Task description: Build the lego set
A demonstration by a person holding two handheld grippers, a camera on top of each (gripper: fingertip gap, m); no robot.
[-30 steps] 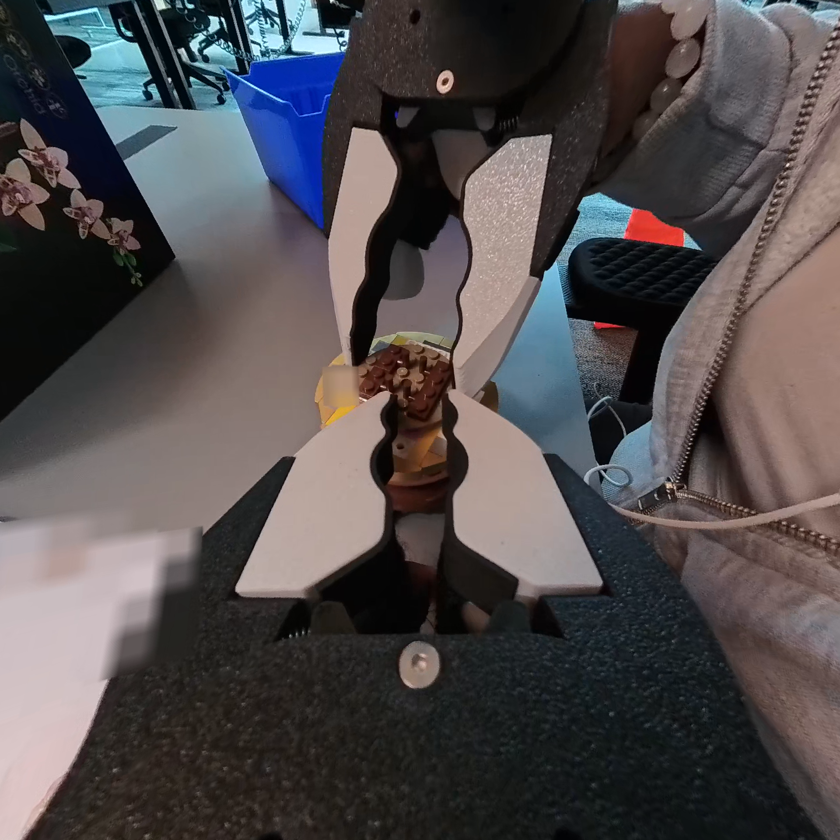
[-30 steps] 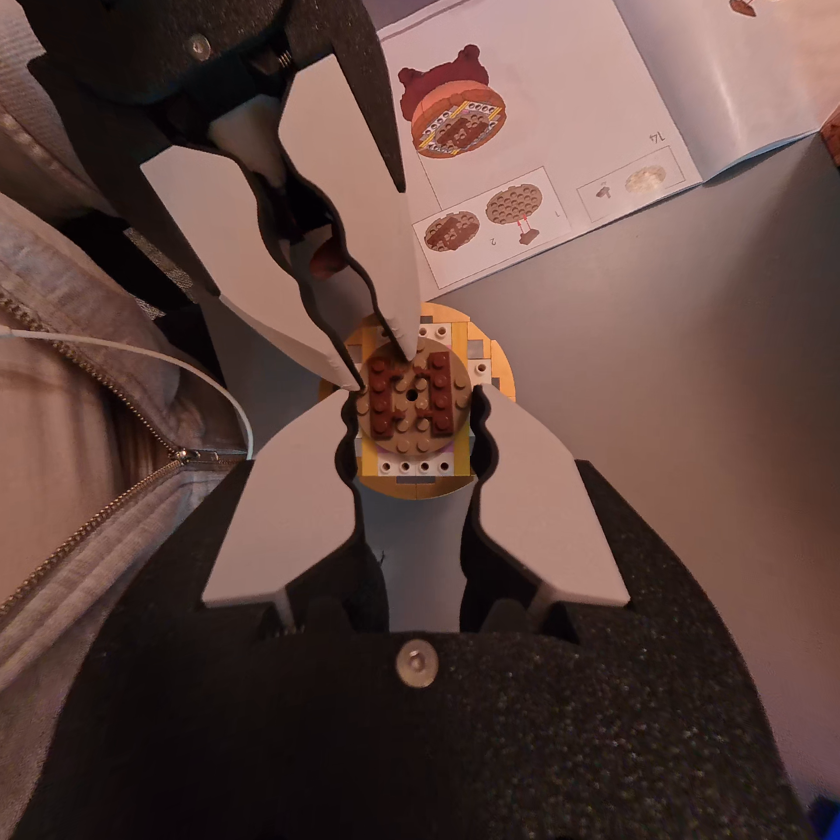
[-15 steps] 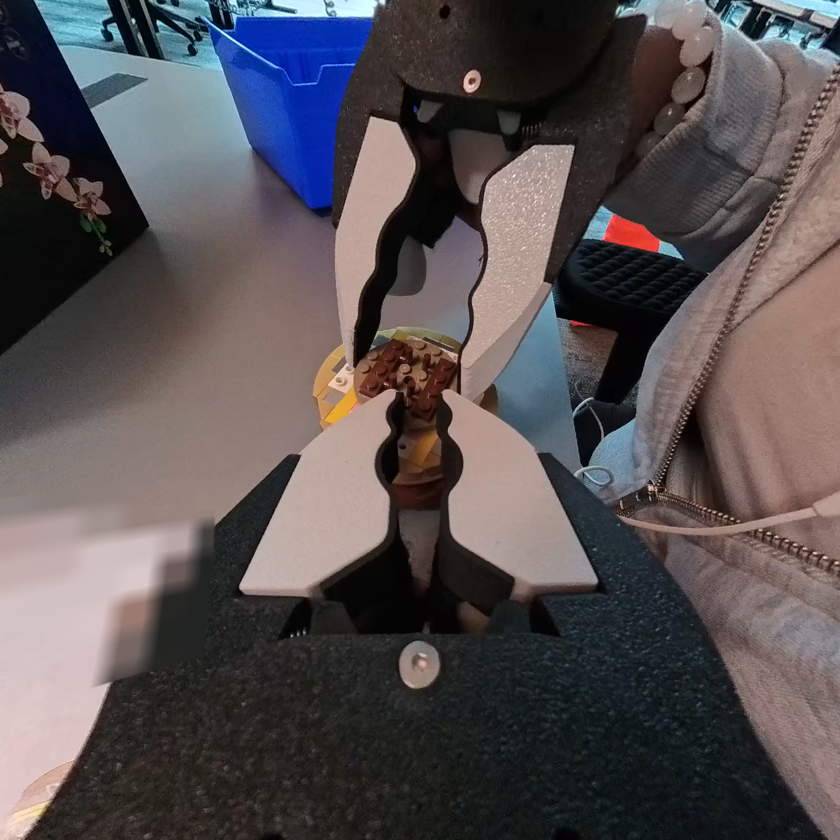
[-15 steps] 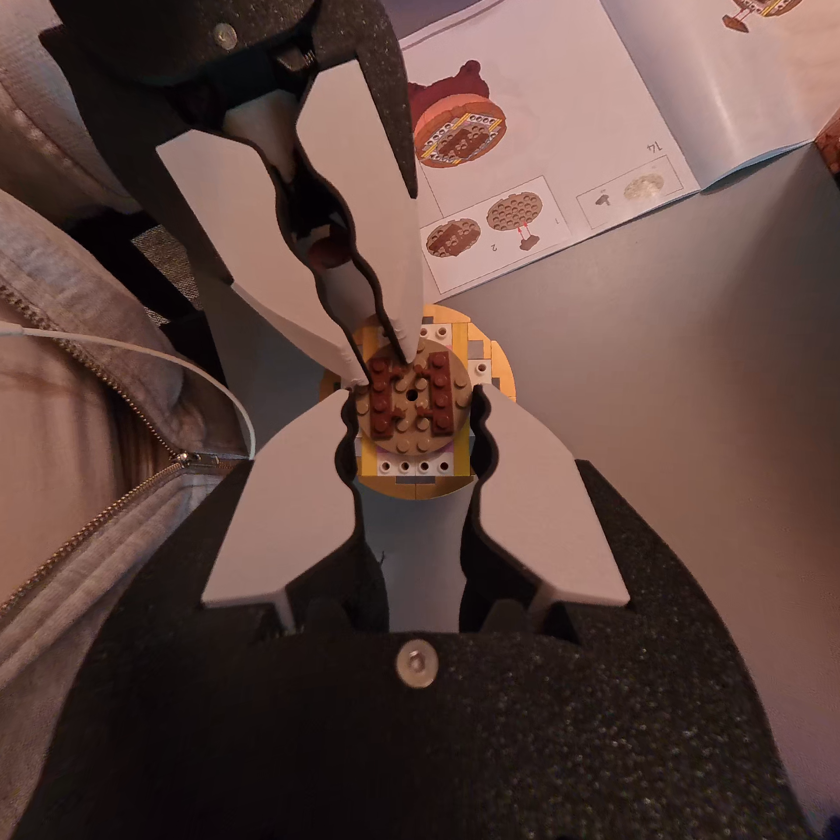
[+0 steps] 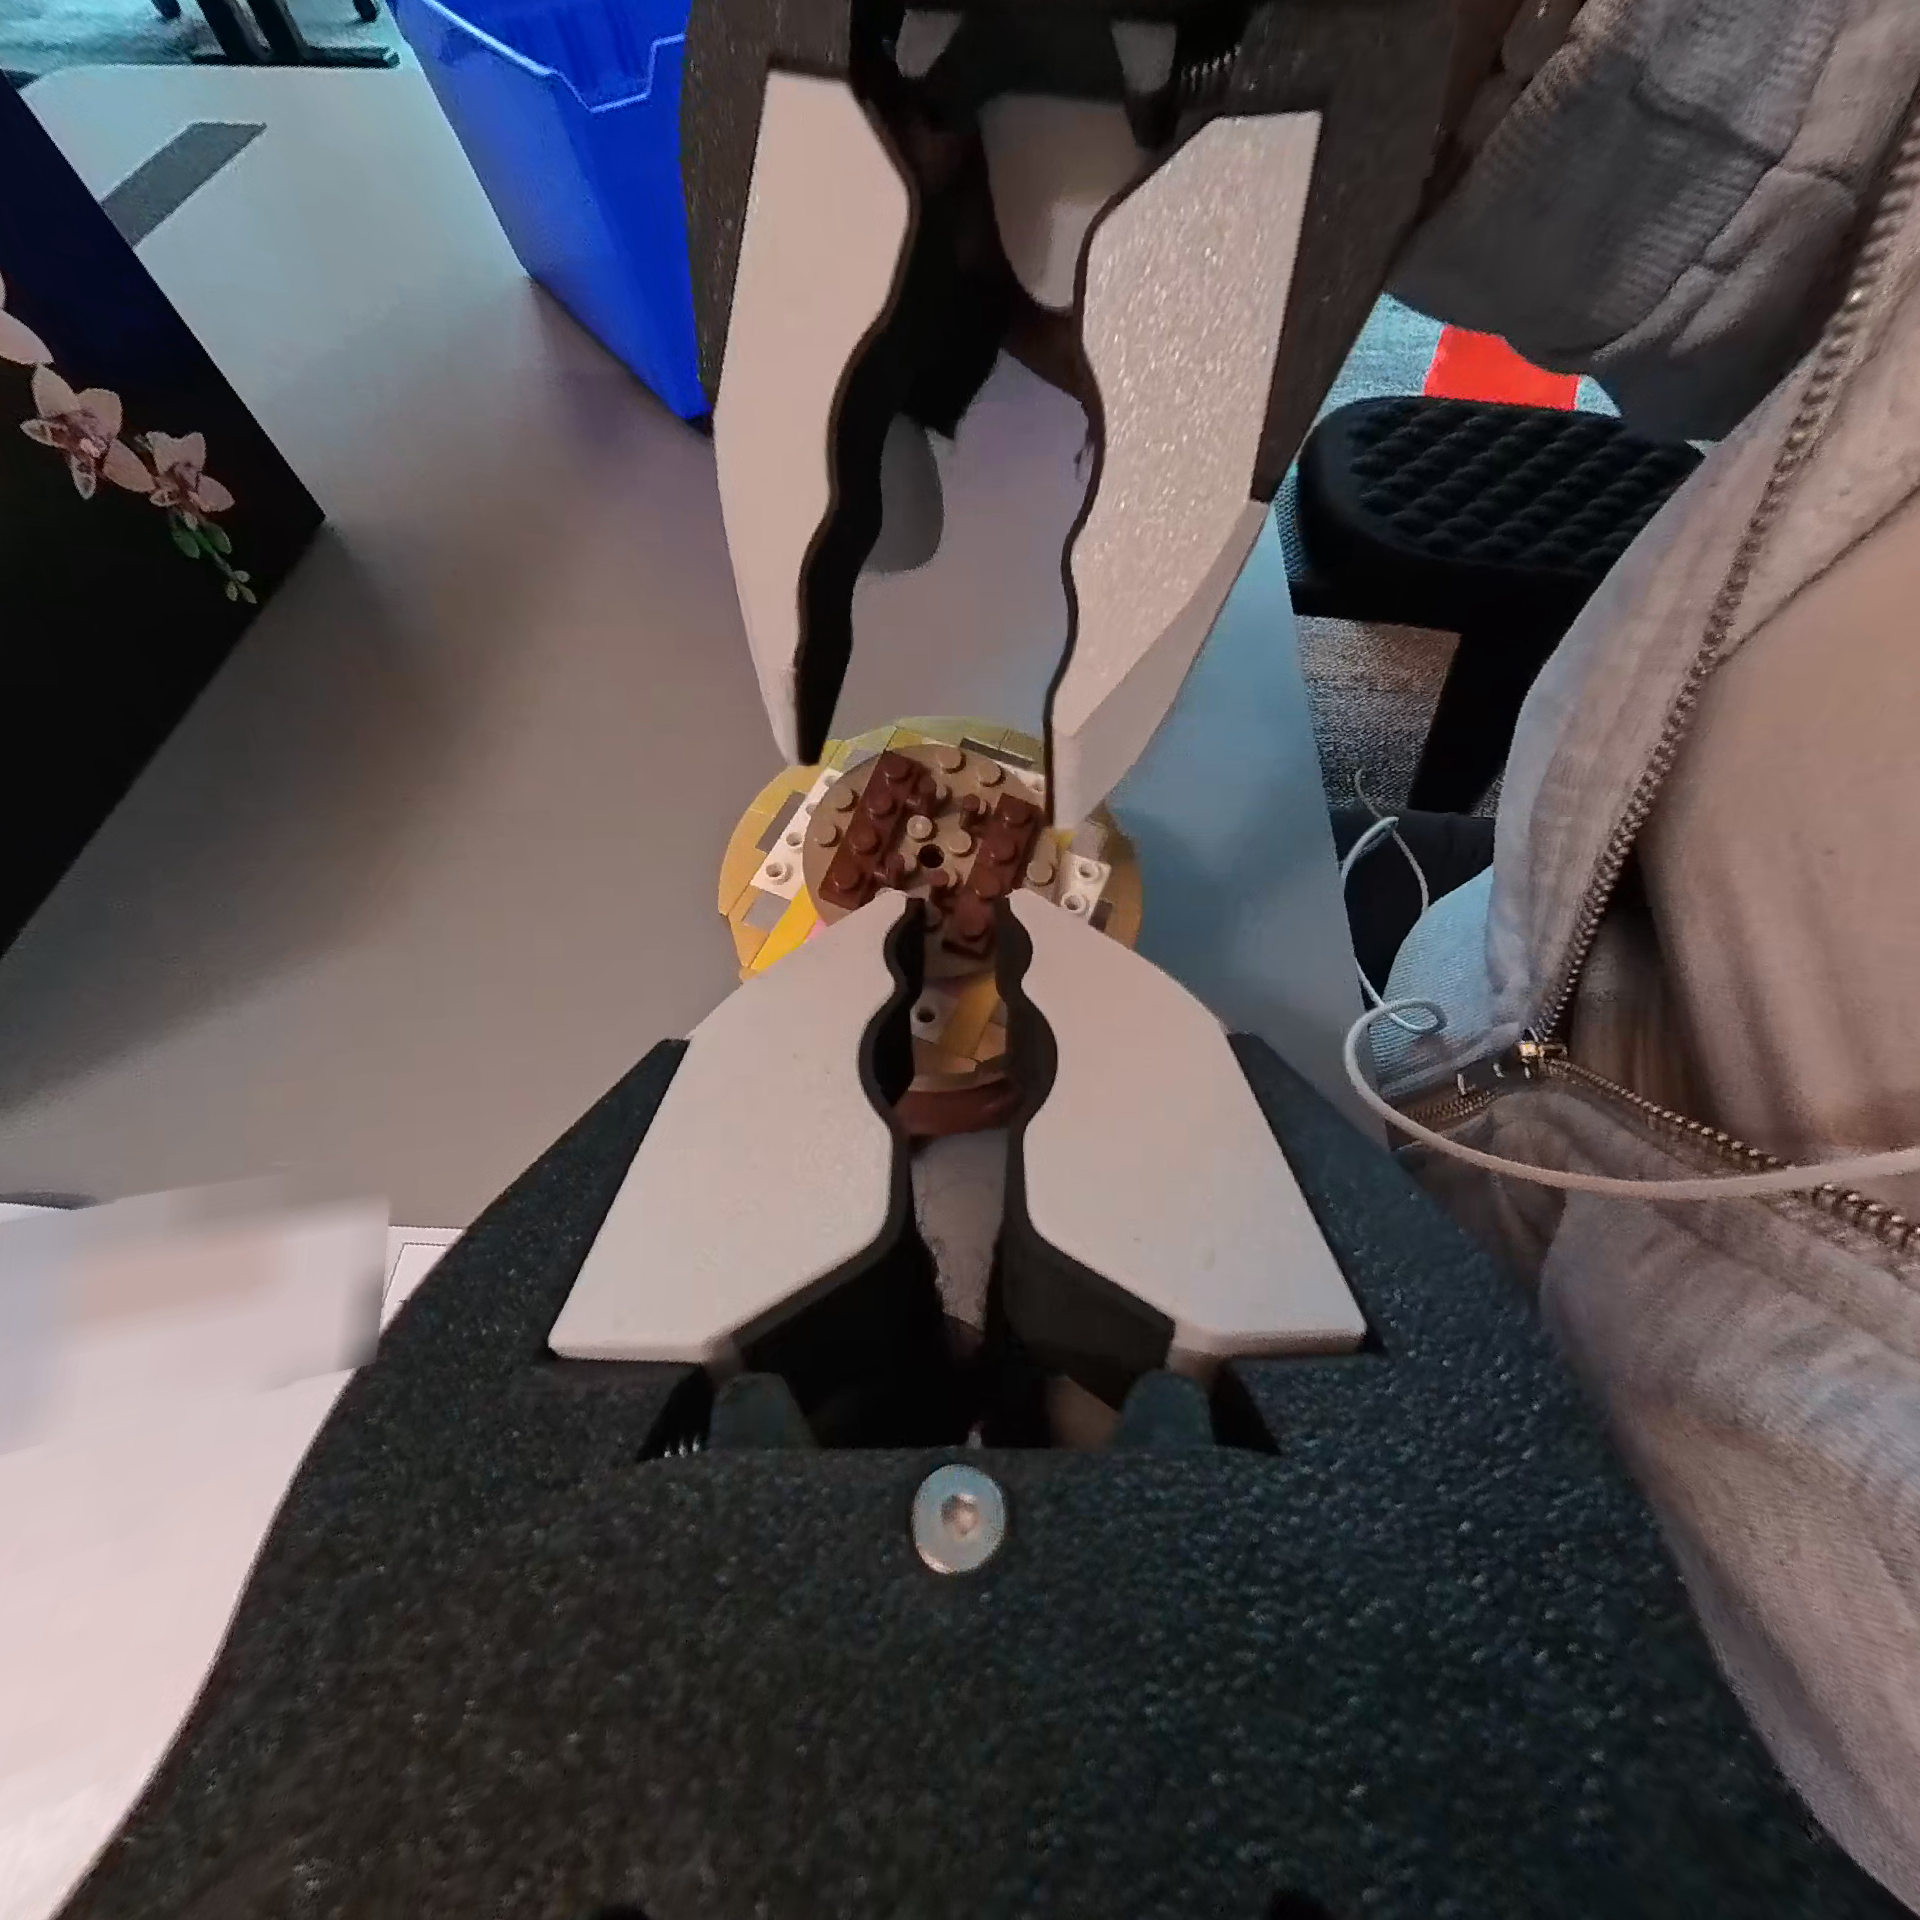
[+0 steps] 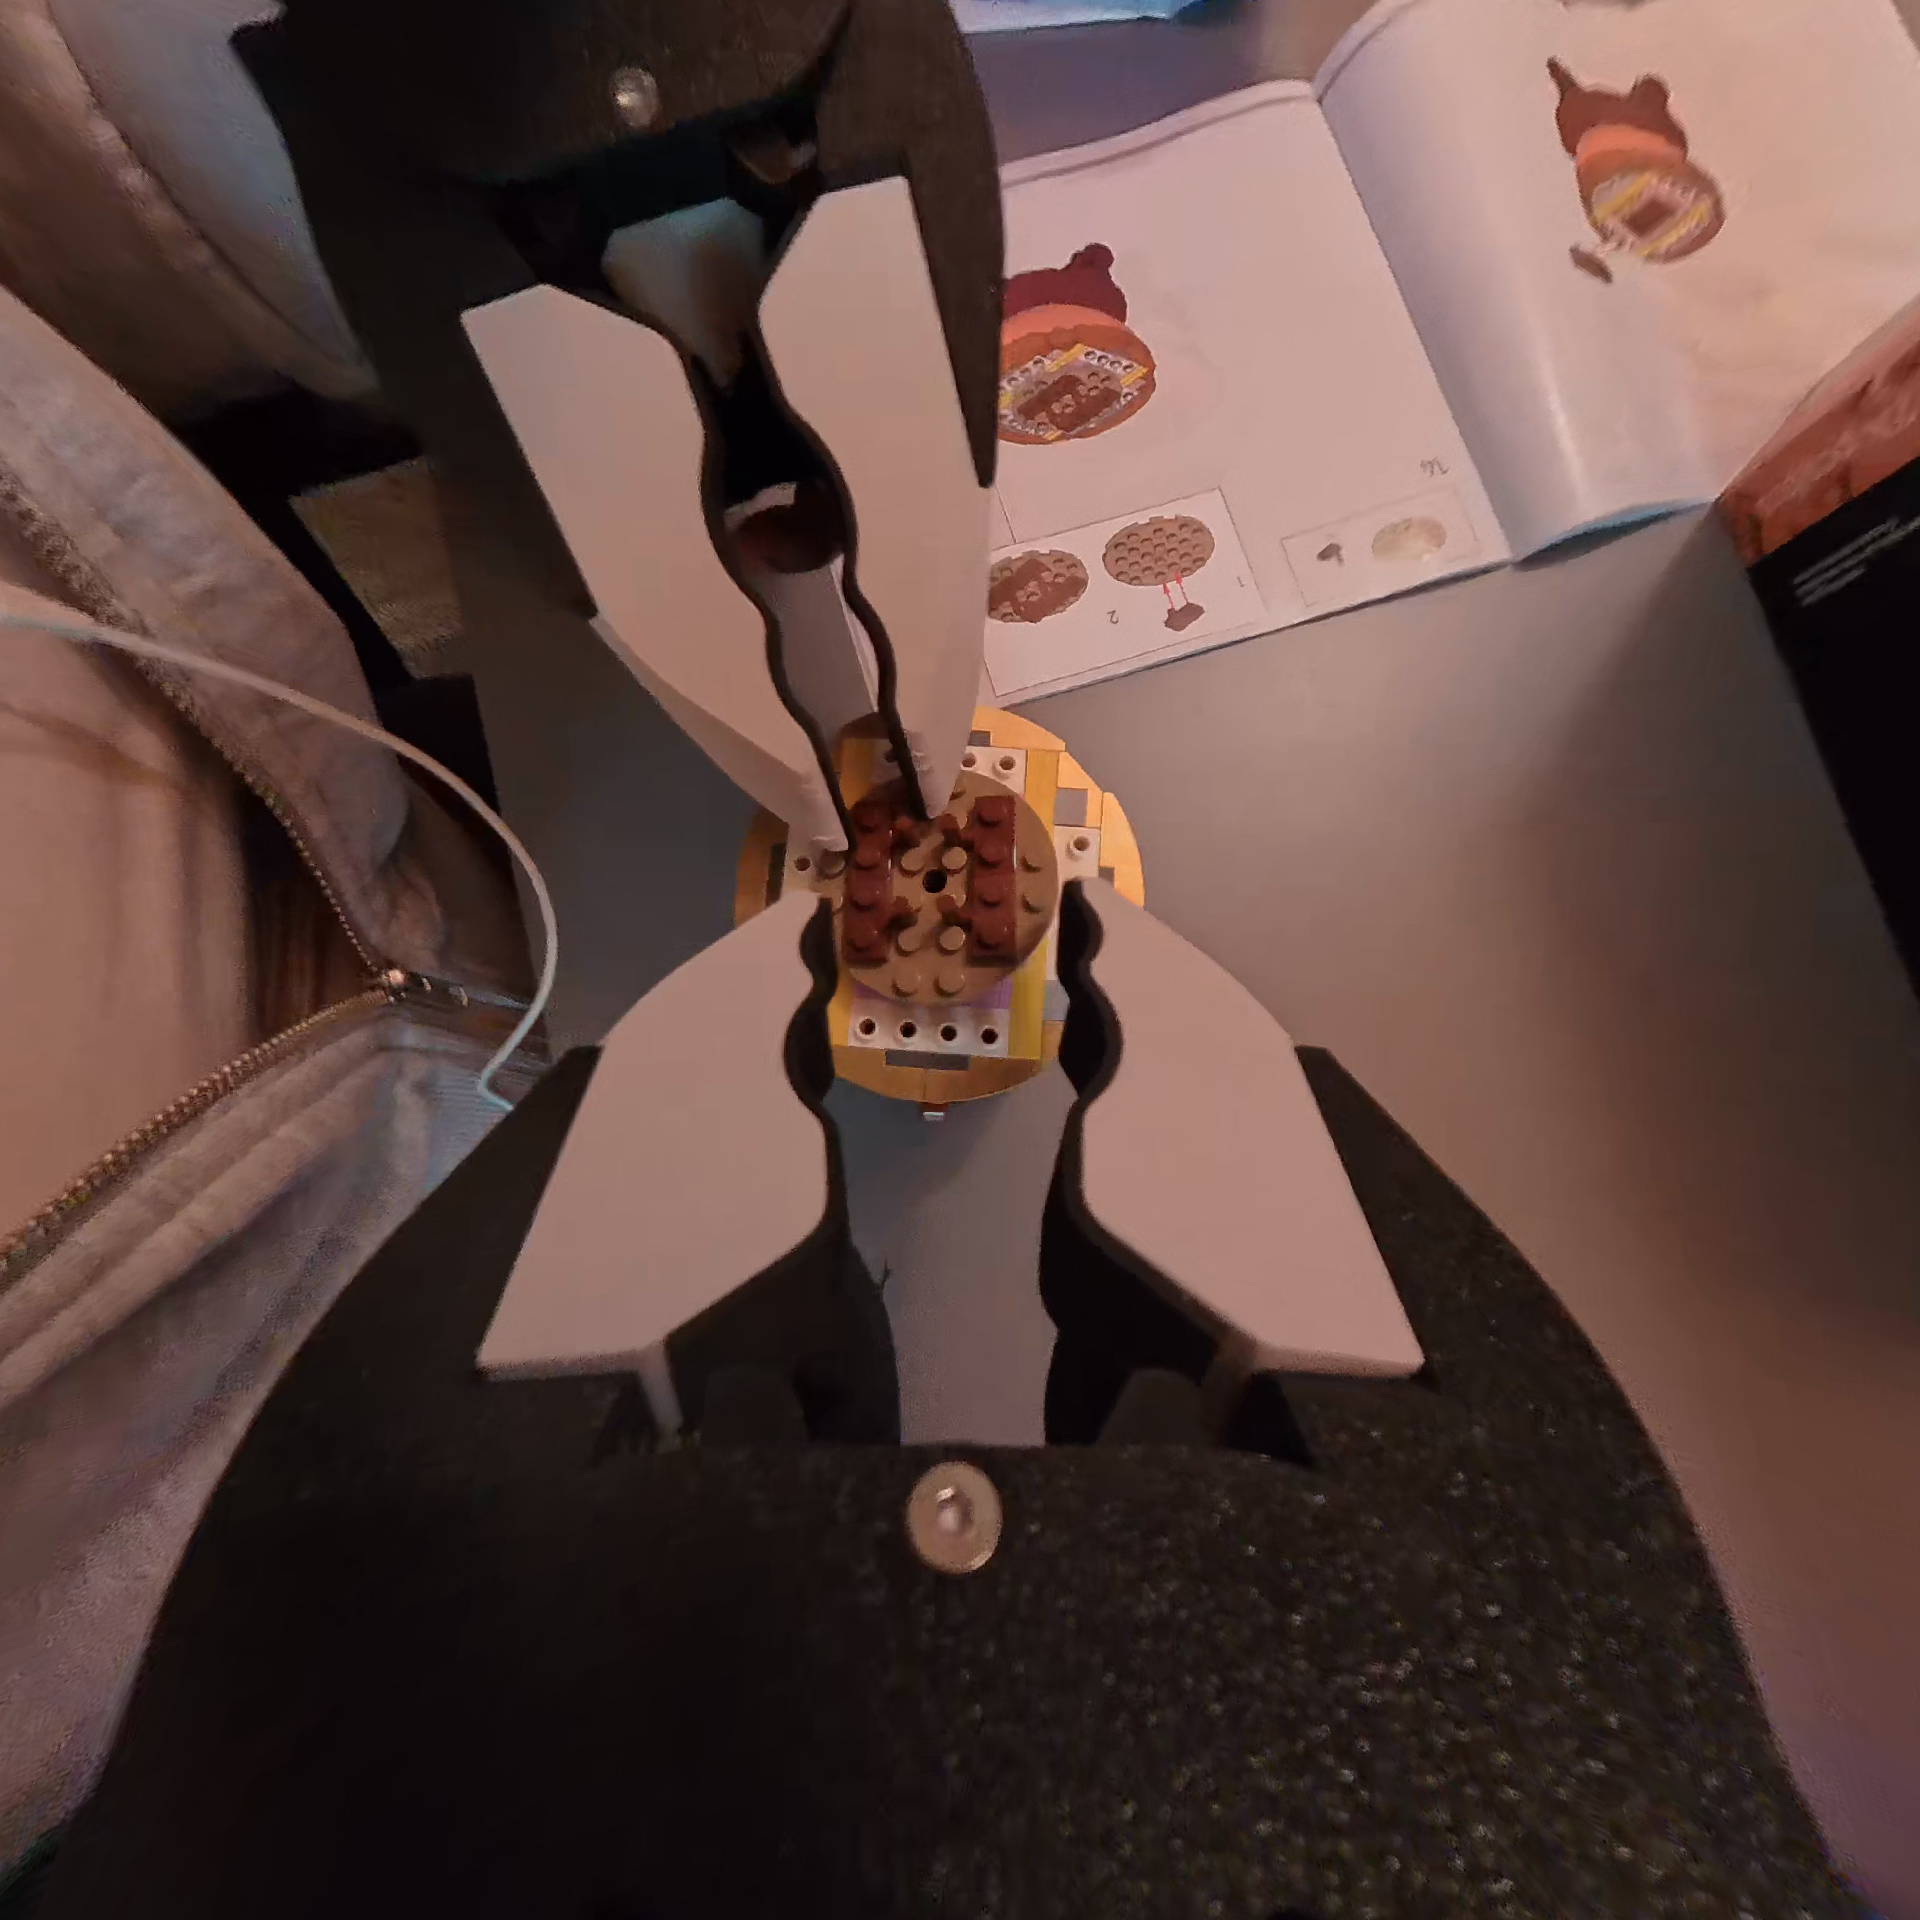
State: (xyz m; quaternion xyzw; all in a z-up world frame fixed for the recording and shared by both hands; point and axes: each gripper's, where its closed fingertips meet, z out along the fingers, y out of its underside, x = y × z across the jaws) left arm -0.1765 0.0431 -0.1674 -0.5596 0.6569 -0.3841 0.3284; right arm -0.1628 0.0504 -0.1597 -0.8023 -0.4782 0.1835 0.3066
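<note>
1. the lego build (image 6: 940, 914) sits on the grey table (image 6: 1455, 935), right between the two grippers that come at it from opposite sides; it's a round yellow-tan base with white studded bits, and a tan round plate (image 5: 925, 847) on top carrying dark brown bricks

2. left gripper (image 5: 951, 914): fingers nearly together, just a thin gap; in the right wrist view its tips (image 6: 883, 800) sit on the brown brick at the plate's edge; looks like a pinch on it, but whether it's truly clamped I can't tell

3. right gripper (image 6: 940, 904): spread wide, one finger on each side of the plate; from the left wrist view its tips (image 5: 930, 758) straddle the far edge of the build; they look close to or just touching the sides, can't tell which

4. open manual (image 6: 1299, 343) lies on the table past the build; a dark box (image 6: 1849, 623) stands at the right

5. the other way: blue bin (image 5: 561, 187), black box with orchid pictures (image 5: 114, 499); the person in a grey zip hoodie (image 5: 1714, 935) is right up against the table
</note>
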